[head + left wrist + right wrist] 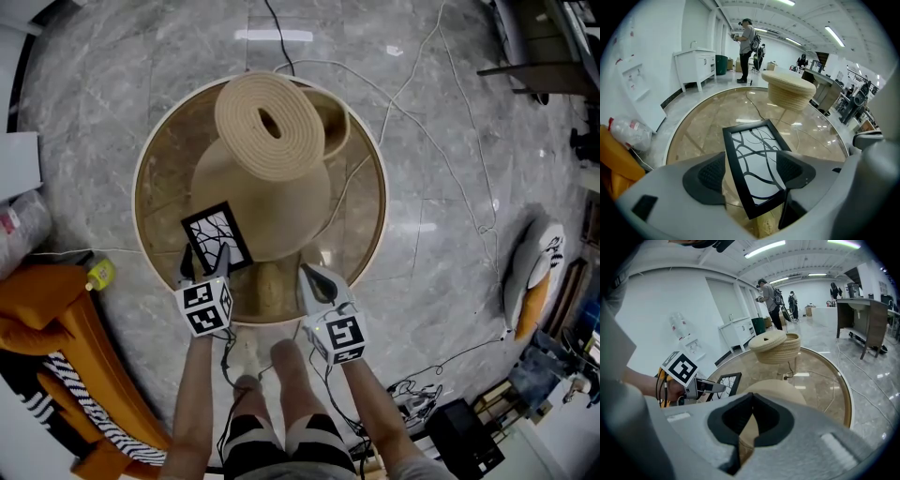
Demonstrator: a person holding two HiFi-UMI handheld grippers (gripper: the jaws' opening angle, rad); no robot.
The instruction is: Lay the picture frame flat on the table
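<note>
The black picture frame with a branching black-and-white print rests on the round glass table at its near left. In the left gripper view the frame lies tilted back between the jaws, with a dark stand leg under its near end. My left gripper straddles its near edge, jaws wide and pads off it. The right gripper hovers at the table's near rim, right of the frame, shut and empty.
A beige cone base topped by a woven round shade fills the table's middle, with a woven basket behind it. Cables trail over the marble floor. An orange cushion lies left. People stand far off.
</note>
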